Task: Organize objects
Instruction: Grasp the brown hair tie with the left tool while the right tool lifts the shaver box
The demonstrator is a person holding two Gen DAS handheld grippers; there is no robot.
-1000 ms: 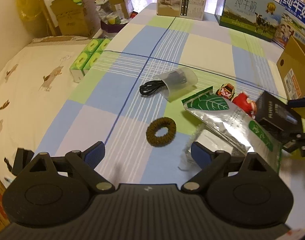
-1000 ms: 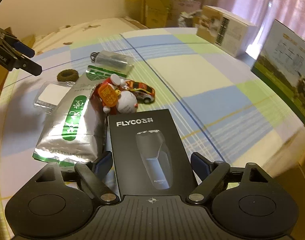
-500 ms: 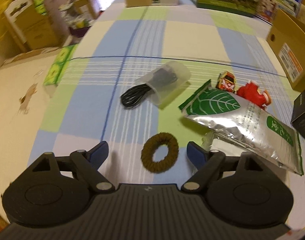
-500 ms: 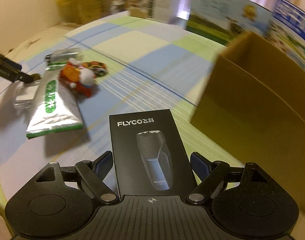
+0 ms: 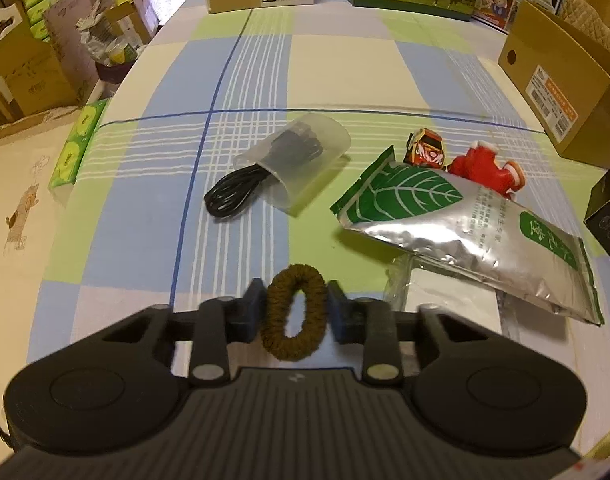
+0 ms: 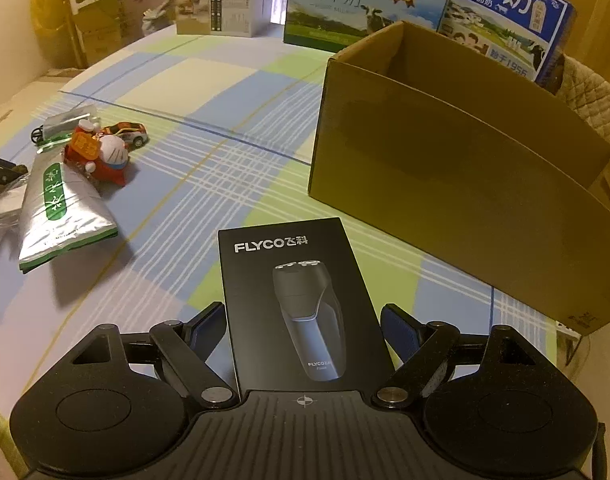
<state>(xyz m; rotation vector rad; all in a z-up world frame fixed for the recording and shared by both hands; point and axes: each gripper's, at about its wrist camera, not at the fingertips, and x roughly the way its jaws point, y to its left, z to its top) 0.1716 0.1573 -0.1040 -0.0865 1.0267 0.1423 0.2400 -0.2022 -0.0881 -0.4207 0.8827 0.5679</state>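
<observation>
My left gripper is shut on a brown hair tie, squeezed into an oval low over the checked tablecloth. My right gripper is shut on a black FLYCO shaver box, held above the table in front of an open cardboard box. On the cloth lie a black cable in a clear plastic cup, a silver and green foil pouch, a toy car, a red figurine and a clear packet partly under the pouch.
Milk cartons and a white carton stand along the table's far edge. Green tissue packs lie off the left edge on a bed. Stacked cardboard boxes stand beyond, at the far left.
My left gripper moved onto the hair tie and shut on it. My right gripper swung the shaver box rightward, away from the pile and up to the cardboard box.
</observation>
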